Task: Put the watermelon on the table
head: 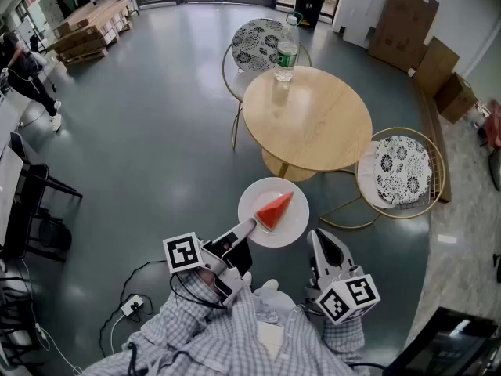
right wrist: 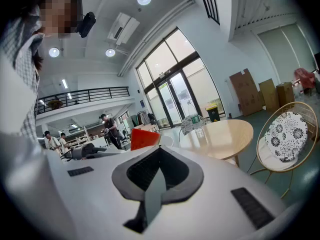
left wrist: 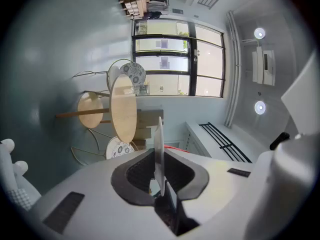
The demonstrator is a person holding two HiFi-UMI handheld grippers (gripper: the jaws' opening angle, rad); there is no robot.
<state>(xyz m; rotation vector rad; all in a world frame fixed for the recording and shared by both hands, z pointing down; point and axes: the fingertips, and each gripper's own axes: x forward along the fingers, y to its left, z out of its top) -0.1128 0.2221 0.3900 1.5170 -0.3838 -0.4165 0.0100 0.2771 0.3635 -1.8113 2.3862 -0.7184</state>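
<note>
1. Head view: the watermelon (head: 275, 209) is one red wedge, and it lies loose on a white plate (head: 260, 193). The plate is in the air in front of the round bench (head: 313, 124) and not yet over it. My left tongs (head: 249, 227) pinch the near rim of the plate. My right tongs (head: 321, 240) are just beside the plate, apart from it, and carry nothing. The bench holds only a bottle (head: 286, 49) at its far edge.
2. Left gripper view: the jaws are almost closed on the thin rim of the plate, which I see edge-on. A small red strip of the wedge shows behind the plate.
3. Right gripper view: the jaws are fully together with nothing between them. The wedge and the bench are ahead.
4. My judgement on handling:
   - The wedge is probably light, wet and soft, so it can slide on the smooth plate.
   - The plate is stiff and would break if it falls.
   - One grip on the rim lets the plate tip, so I should keep it level.
   - I would carry the plate and not squeeze the flesh.
</note>
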